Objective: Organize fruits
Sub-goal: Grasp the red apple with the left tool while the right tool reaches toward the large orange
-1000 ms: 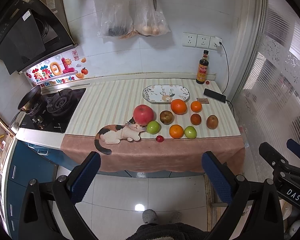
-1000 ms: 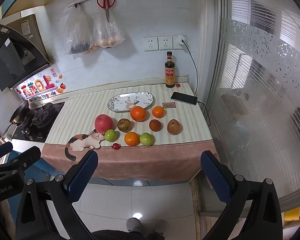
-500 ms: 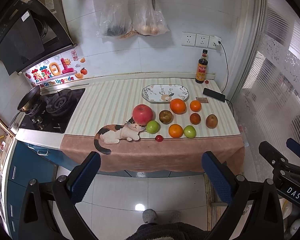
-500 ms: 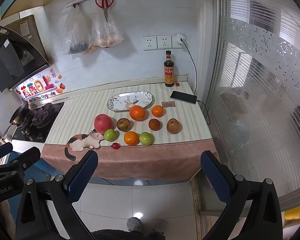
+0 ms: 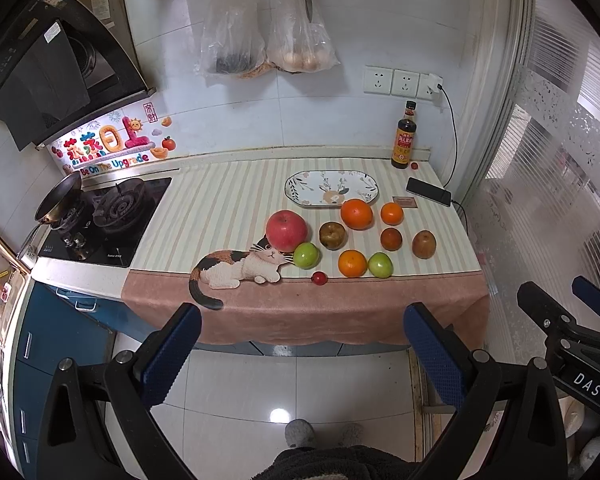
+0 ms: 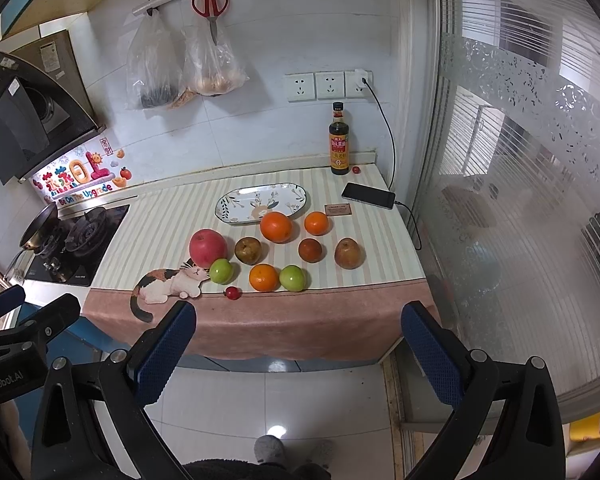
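We see the fruits clustered on the striped cloth [image 6: 172, 216]: a red apple [image 6: 208, 247] at nine o'clock of the group, touching a green apple [image 6: 221, 271], a large orange [image 6: 276, 227] at twelve o'clock just beside the oval plate [image 6: 296, 194], and a brown pear [image 6: 349, 253] at three o'clock. Our left gripper [image 5: 300, 352] and right gripper [image 6: 298, 350] hang spread wide over the floor, holding nothing, well apart from the counter.

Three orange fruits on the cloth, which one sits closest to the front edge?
The orange in the front row, between the two green apples. The other two oranges lie farther back, next to the plate.
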A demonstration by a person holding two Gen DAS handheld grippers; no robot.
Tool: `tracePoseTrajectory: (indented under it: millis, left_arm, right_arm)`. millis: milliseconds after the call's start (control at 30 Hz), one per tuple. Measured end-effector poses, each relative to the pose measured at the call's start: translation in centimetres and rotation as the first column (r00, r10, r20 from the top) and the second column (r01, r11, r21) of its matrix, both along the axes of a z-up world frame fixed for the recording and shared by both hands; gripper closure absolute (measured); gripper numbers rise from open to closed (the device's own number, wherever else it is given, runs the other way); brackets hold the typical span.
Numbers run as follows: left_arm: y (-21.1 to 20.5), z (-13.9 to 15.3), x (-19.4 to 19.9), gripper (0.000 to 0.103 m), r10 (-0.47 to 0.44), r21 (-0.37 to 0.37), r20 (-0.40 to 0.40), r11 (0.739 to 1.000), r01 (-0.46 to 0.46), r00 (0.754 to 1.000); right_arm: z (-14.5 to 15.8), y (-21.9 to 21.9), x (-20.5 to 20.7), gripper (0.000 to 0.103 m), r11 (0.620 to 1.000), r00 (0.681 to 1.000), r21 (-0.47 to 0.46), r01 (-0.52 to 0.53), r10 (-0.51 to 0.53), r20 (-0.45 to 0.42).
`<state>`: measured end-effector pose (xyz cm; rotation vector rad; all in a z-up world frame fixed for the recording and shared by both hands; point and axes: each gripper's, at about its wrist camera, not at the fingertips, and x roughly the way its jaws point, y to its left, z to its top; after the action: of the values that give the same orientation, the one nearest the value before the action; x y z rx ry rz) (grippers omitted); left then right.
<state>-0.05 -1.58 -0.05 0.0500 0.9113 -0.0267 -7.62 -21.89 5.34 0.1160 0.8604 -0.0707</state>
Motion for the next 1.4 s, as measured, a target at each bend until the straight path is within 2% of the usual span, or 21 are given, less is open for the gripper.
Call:
tracePoseTrajectory:
  millis: [300,367,433,533,633,733,833,933,1067,1200,1300,1400]
  left_arm:
    - [0.2,-0.1,0.1,0.000,-0.001,-0.005,0.001,1.000,0.001,1.000]
    - [0.6,-0.2,0.7,0.000,0.004,-0.008,0.017,1.000,-0.004,1.000]
    - [1.6,-0.4,1.6,0.000,0.020,0.000,0.041,1.000,-0.020,0.999]
    - [3.0,-1.0,3.0,0.000,0.038,0.024,0.090,0.999,-0.041,0.995]
    - [4.5,-2.1,4.8,0.000,0.059,0.049,0.127,0.997,-0.066,0.990]
    - [5.9,-3.8,7.4,0.000,0.078,0.066,0.113,0.994,-0.086,0.991]
    - [7.0,-6.1,10.6,0.000,0.100,0.064,0.051,0.993,-0.104,0.994]
    - [7.7,-8.9,14.2,0.000,0.106,0.047,-0.043,0.993,-0.104,0.993]
    - [8.3,-12.8,19.6,0.000,0.107,0.030,-0.170,0.994,-0.103,0.980]
    - [8.4,-17.3,25.6,0.000,0.121,0.015,-0.309,0.992,-0.122,0.943]
    - [8.3,-20.9,30.3,0.000,0.141,0.005,-0.400,0.988,-0.152,0.906]
    - [8.2,-24.4,34.1,0.000,0.156,-0.033,-0.492,0.980,-0.197,0.856]
  right_arm:
    - [0.0,0.9,0.6,0.000,1.000,1.000,0.005,-0.002,0.002,-0.004]
    - [-0.2,0.9,0.9,0.000,1.000,1.000,0.030,0.003,-0.003,-0.005]
    - [-0.7,0.8,1.4,0.000,0.996,1.000,0.094,-0.001,0.001,0.003]
    - [-2.0,1.0,2.3,0.000,0.984,1.000,0.179,0.005,-0.010,0.026]
    - [-3.9,1.5,3.7,0.000,0.981,1.000,0.193,0.025,-0.028,0.013]
    - [-5.8,2.4,5.4,0.000,0.983,0.999,0.178,0.052,-0.052,-0.004]
    - [-7.5,2.6,7.1,0.000,0.982,0.998,0.179,0.057,-0.053,-0.029]
    - [-9.6,2.4,10.1,0.000,0.982,0.995,0.174,0.074,-0.061,-0.076]
    - [-12.7,1.6,15.1,0.000,0.980,0.989,0.178,0.088,-0.064,-0.134]
    - [-16.3,0.5,21.6,0.000,0.978,0.979,0.197,0.073,-0.033,-0.202]
    - [-19.0,0.0,26.8,0.000,0.978,0.969,0.204,0.040,0.013,-0.248]
    - [-22.3,-0.2,32.7,0.000,0.979,0.946,0.202,-0.002,0.067,-0.316]
